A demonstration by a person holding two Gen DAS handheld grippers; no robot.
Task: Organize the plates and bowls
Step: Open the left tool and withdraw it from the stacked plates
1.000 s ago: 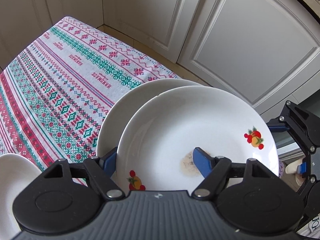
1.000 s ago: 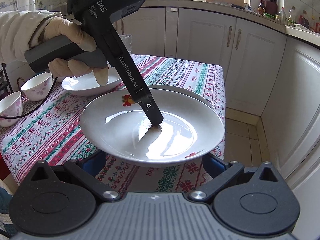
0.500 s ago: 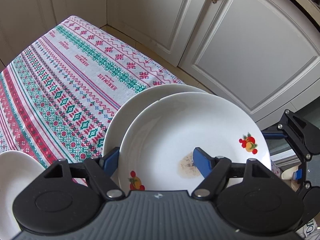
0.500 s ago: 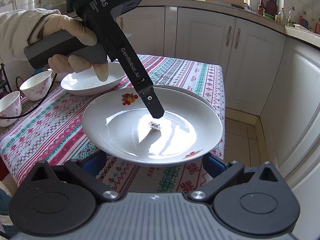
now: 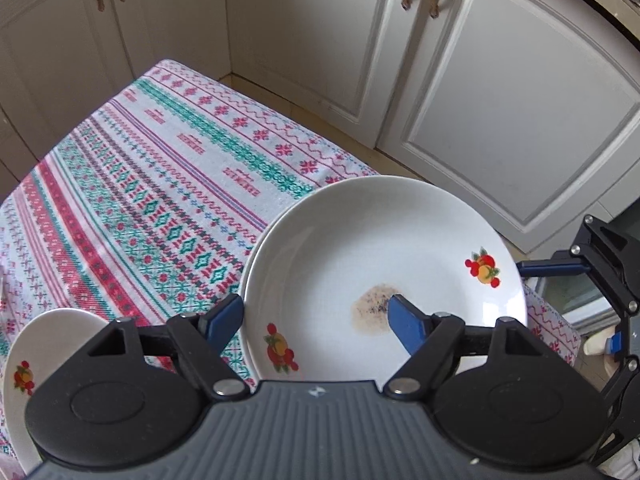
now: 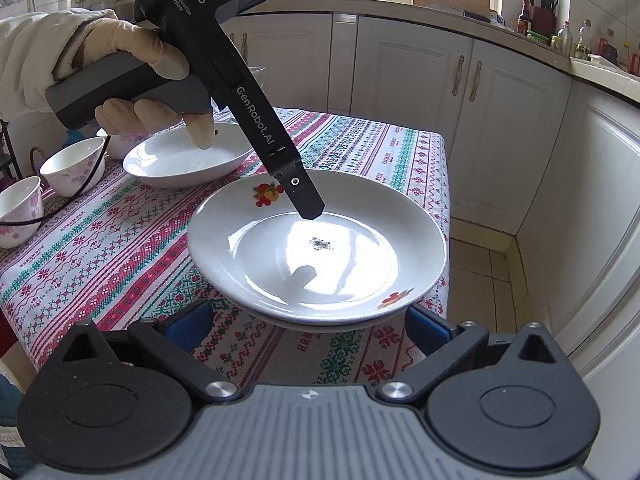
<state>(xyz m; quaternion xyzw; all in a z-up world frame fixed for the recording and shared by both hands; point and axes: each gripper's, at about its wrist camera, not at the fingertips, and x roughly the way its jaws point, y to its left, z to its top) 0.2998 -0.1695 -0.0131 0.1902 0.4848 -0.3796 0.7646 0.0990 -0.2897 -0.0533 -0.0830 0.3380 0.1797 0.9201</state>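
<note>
The landmark is the white, shallow ceramic plate with red-and-yellow fruit motifs (image 6: 320,256), stacked on a second white plate (image 6: 320,323) of which only a thin rim shows beneath it. The pair rests on the red, green and white patterned tablecloth (image 6: 120,248), at the table corner nearest the cream cabinet doors (image 6: 420,72). A small brown-grey stain (image 5: 372,308) marks the plate's centre.

The left gripper (image 5: 316,312), held by a gloved hand (image 6: 132,76), points steeply down at the plate. Its jaws are opening: one blue fingertip (image 5: 404,316) hangs just above the stain, the other (image 5: 224,314) lies outside the rim, over the cloth. The rim passes between them, and neither pad presses on it, so the plate is released.

The right gripper (image 6: 308,324) waits at the plate's near edge, blue tips spread wide, clear of the rim and gripping nothing.

Beyond the plate, behind the hand, sits a white bowl-like dish (image 6: 188,156). Further to that side stand two white cups with pink flowers (image 6: 72,168).
</note>
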